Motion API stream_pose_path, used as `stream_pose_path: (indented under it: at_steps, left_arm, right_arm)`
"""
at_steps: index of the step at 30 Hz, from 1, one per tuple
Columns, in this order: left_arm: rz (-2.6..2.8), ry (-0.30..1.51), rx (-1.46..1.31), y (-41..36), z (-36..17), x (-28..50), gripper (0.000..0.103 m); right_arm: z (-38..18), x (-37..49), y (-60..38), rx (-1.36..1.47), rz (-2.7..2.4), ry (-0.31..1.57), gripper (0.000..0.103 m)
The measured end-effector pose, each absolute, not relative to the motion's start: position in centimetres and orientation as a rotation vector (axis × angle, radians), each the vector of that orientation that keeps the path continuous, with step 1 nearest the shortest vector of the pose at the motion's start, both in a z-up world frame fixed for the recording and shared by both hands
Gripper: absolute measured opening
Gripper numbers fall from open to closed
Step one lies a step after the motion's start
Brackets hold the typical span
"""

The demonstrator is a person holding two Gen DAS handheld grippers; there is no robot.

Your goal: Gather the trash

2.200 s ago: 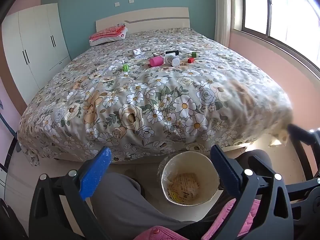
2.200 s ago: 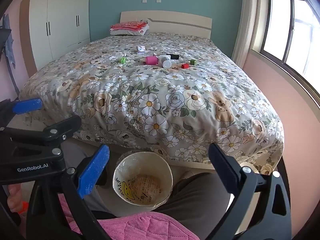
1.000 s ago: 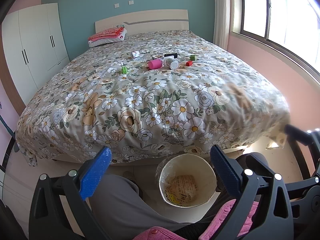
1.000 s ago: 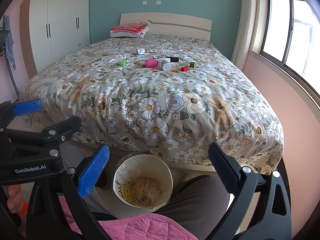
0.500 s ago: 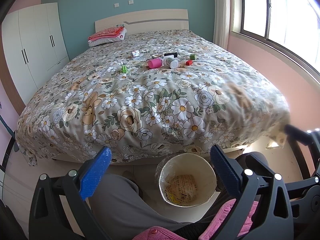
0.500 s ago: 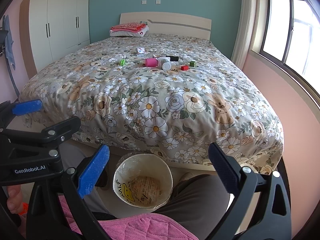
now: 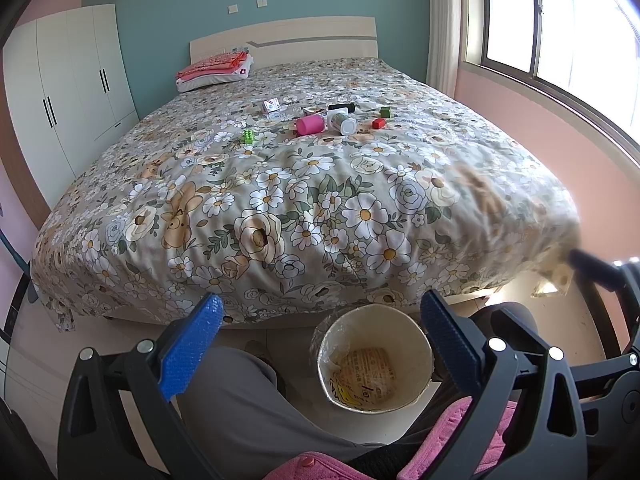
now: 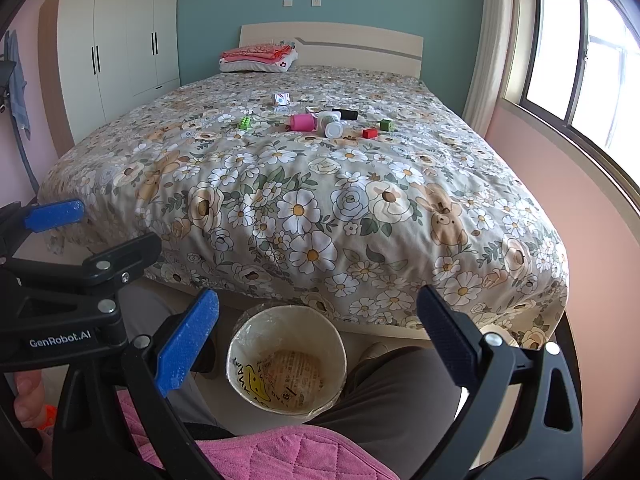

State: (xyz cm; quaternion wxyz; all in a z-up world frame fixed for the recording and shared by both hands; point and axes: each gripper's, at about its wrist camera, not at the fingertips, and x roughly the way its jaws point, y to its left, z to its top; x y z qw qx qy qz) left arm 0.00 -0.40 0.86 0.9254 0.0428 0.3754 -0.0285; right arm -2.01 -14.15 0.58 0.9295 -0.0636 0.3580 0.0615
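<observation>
A round white bin (image 7: 376, 356) with a clear liner stands on the floor between a person's knees, with printed paper at its bottom. It also shows in the right wrist view (image 8: 286, 360). My left gripper (image 7: 320, 302) and right gripper (image 8: 316, 296) hover above it, both open wide and holding nothing. Far off on the bed lie a pink cup (image 7: 309, 125) (image 8: 302, 122), a white bottle (image 7: 342, 122) (image 8: 331, 124), a black cylinder (image 8: 345, 114), a red block (image 8: 369, 133), a green cube (image 8: 386, 124), a green brick (image 7: 248, 136) and a small white box (image 7: 271, 105).
The floral bed cover (image 7: 280, 200) fills the middle and overhangs the foot of the bed just behind the bin. A white wardrobe (image 8: 116, 40) stands on the left, and a pink wall with a window (image 8: 580, 60) on the right. Folded pink cloth (image 8: 260, 54) rests by the headboard.
Both views have drifted only slightly. The grippers stay open over the bin, and nothing was picked up or dropped.
</observation>
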Motion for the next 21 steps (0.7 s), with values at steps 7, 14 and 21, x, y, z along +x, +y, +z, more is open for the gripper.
stream_pose_path:
  at_steps: [7,14,21]
  left_arm:
    - [-0.059,0.771,0.087,-0.4,0.83,-0.01,0.101]
    - [-0.058,0.771,0.088,-0.41,0.82,0.0,0.101]
    - [-0.059,0.772,0.087,-0.44,0.77,-0.04,0.101]
  right_arm:
    - [0.52,-2.0,-14.2,-0.13,0.127,0.734,0.097]
    - [0.53,-1.98,-14.2,-0.13,0.127,0.735,0.097]
    - [0.64,-1.88,-14.18,-0.131,0.127,0.735,0.097]
